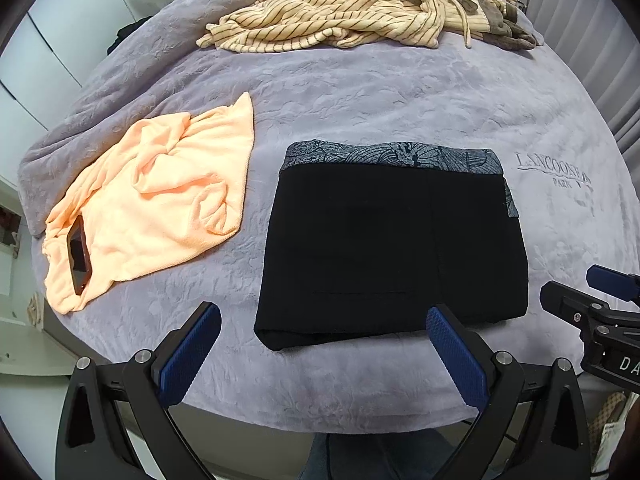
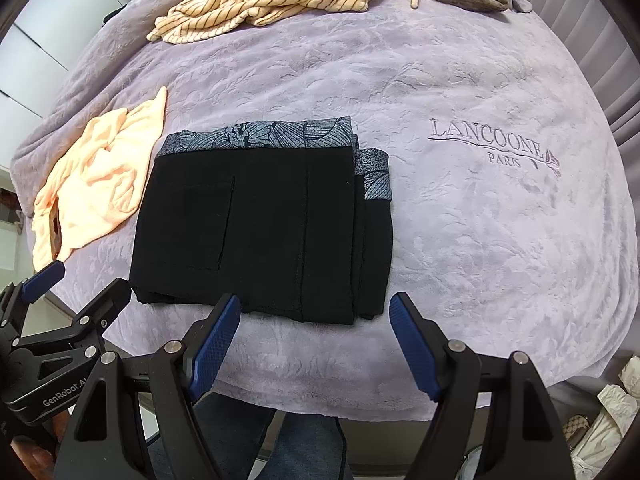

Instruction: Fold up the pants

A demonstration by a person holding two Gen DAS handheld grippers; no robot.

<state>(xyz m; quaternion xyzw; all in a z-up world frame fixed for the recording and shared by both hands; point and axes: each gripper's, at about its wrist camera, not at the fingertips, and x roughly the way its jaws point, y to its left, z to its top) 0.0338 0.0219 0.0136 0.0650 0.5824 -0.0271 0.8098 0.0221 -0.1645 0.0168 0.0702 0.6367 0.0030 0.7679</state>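
Bed (image 2: 480, 240) with lavender blanket carries black pants (image 2: 260, 232), folded compact, just ahead of both claws. Left claw (image 1: 324, 344) and right claw (image 2: 316, 336) wide open, empty, backed off: fold looks complete.

A soft purple blanket (image 2: 460, 240) covers the bed. On it lie folded black pants (image 2: 260, 232), an orange towel (image 1: 160, 200) and a striped top (image 1: 320, 16).

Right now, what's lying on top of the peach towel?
A dark phone rests on the peach towel at its near left end, partly sunk into a fold. Whether anything lies beneath the towel besides the grey blanket cannot be seen.
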